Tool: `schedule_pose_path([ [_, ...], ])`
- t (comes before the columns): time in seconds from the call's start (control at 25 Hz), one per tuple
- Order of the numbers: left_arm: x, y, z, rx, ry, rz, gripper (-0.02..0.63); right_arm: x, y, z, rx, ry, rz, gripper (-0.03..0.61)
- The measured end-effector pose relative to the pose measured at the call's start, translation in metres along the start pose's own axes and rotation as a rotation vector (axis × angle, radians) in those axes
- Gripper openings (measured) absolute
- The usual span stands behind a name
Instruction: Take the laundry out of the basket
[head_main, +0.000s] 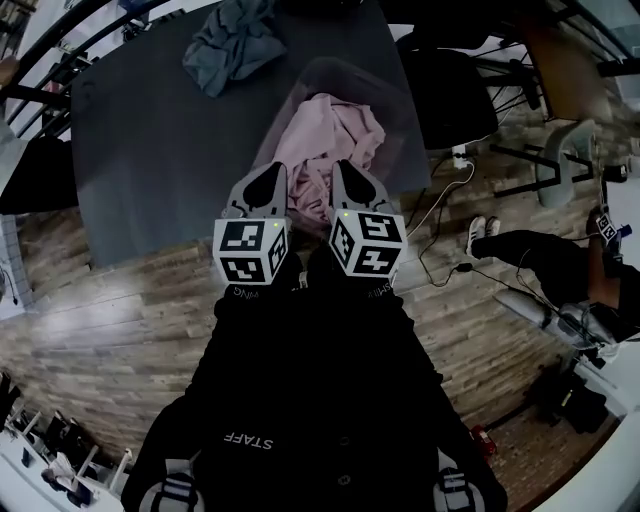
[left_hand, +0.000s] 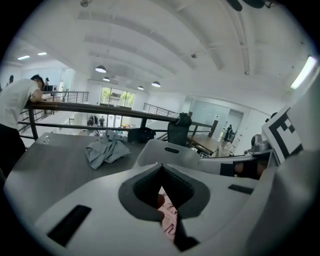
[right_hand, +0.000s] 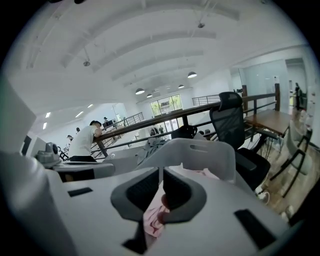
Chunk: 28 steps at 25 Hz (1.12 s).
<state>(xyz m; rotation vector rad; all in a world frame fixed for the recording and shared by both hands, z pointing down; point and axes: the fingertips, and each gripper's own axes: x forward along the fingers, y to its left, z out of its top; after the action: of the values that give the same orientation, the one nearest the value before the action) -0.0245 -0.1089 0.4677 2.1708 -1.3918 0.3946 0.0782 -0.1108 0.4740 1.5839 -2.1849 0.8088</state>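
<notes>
Head view: left gripper (head_main: 272, 182) and right gripper (head_main: 345, 180) both clamp the pink garment (head_main: 335, 135) — its bulk lies ahead, in the basket (head_main: 392, 100).

laundry (head_main: 335, 140): in basket (head_main: 340, 68) | basket: on table (head_main: 150, 150), right side | garment (head_main: 232, 42): on table, behind-left of basket

- The right gripper (right_hand: 161, 176) has its fingers pinched together on a fold of the pink garment (right_hand: 154, 217).
- The grey basket (right_hand: 215, 160) stands just beyond, with more pink cloth showing inside its rim.
- A black office chair (right_hand: 231, 125) stands past the basket's right side.
</notes>
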Motion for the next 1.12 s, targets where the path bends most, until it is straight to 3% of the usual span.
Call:
schedule_pose_path([
  [0.2,0.021,-0.001,-0.009,-0.020,0.062,0.000,0.000,0.022,-0.008,-0.005,0.039,0.046,-0.007,0.022],
  [0.4,0.040,0.003,-0.019,-0.037,0.135,0.000,0.000,0.046,-0.013,-0.014,0.047,0.102,-0.022,0.075],
  [0.76,0.062,0.004,-0.031,-0.057,0.215,-0.021,0.000,0.090,-0.039,-0.045,0.090,0.238,-0.019,0.232],
  [1.12,0.078,-0.004,-0.046,-0.056,0.273,-0.034,0.000,0.116,-0.076,-0.076,0.126,0.350,-0.128,0.379],
])
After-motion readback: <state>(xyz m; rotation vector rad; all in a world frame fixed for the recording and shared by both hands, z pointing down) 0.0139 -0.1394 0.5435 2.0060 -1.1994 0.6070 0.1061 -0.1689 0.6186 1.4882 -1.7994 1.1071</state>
